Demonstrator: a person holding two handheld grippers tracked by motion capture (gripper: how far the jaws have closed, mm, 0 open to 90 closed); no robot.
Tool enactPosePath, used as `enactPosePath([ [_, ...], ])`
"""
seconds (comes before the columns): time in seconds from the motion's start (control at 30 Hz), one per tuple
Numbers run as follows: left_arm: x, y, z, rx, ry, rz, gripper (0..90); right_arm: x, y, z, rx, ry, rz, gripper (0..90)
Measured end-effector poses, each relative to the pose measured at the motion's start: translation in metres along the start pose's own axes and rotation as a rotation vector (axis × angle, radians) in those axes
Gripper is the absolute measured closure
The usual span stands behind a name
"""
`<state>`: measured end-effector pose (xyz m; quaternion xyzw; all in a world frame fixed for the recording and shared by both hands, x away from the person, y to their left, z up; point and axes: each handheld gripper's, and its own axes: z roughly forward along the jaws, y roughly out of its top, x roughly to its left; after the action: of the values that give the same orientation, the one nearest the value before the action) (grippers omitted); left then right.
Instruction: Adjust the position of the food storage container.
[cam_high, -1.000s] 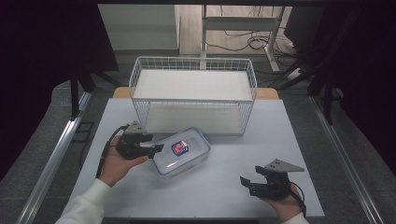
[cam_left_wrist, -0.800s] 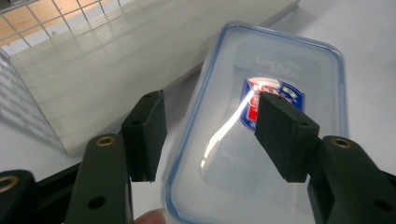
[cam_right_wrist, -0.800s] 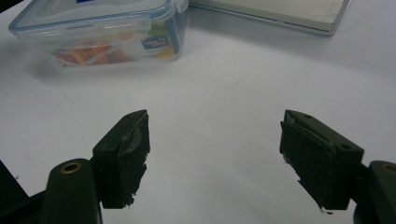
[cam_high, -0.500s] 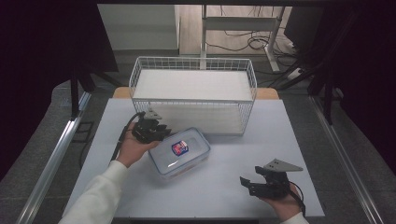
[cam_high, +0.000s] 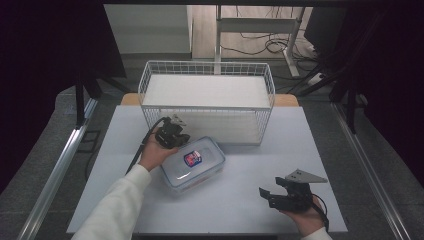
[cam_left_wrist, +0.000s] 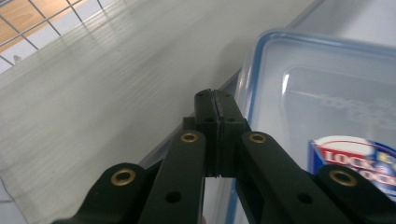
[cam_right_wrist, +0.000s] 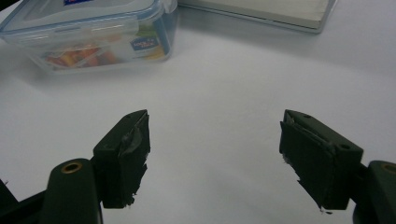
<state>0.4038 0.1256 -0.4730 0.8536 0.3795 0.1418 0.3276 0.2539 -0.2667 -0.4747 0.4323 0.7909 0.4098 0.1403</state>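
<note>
left hand-held gripper (cam_left_wrist: 215, 100) pressed together beside container (cam_left_wrist: 327, 93) | right hand-held gripper (cam_right_wrist: 215, 154) apart; shows colourful contents

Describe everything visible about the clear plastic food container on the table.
The container is a rectangular clear plastic box with rounded corners, a blue-edged snap lid, shut, and a red-and-blue label on top. Colourful contents, not identifiable, show through its side wall in the right gripper view. It lies flat and skewed on the white table, just in front of the wire basket. The left gripper, jaws closed together, sits at its far-left rim; whether it touches is unclear.
</note>
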Motion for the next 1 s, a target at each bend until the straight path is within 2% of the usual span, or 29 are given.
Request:
enactPosePath([
  [0.1,-0.002,0.002,0.005,0.006,-0.012,0.009,89.7,-0.001,0.000,0.001,0.004,-0.004,0.000,24.7],
  [0.17,-0.002,0.002,0.007,0.027,0.001,0.033,89.7,-0.001,0.000,0.001,0.005,-0.005,0.002,24.7],
  [0.37,-0.001,0.002,0.010,0.032,-0.019,0.029,89.9,-0.001,0.000,0.000,-0.012,-0.021,0.004,24.7],
  [0.5,-0.006,0.004,0.011,0.047,-0.033,0.040,89.9,-0.002,0.000,0.001,-0.005,-0.020,0.006,24.6],
  [0.57,-0.013,0.007,0.012,0.050,-0.045,0.043,89.9,-0.001,0.000,0.002,-0.005,-0.021,0.006,24.3],
  [0.77,-0.036,0.017,0.017,0.079,-0.103,0.131,89.9,0.000,0.000,0.002,-0.006,-0.022,0.003,24.2],
  [1.0,-0.067,0.022,0.019,0.085,-0.142,0.213,89.9,-0.001,0.000,0.002,-0.002,-0.018,0.001,24.2],
])
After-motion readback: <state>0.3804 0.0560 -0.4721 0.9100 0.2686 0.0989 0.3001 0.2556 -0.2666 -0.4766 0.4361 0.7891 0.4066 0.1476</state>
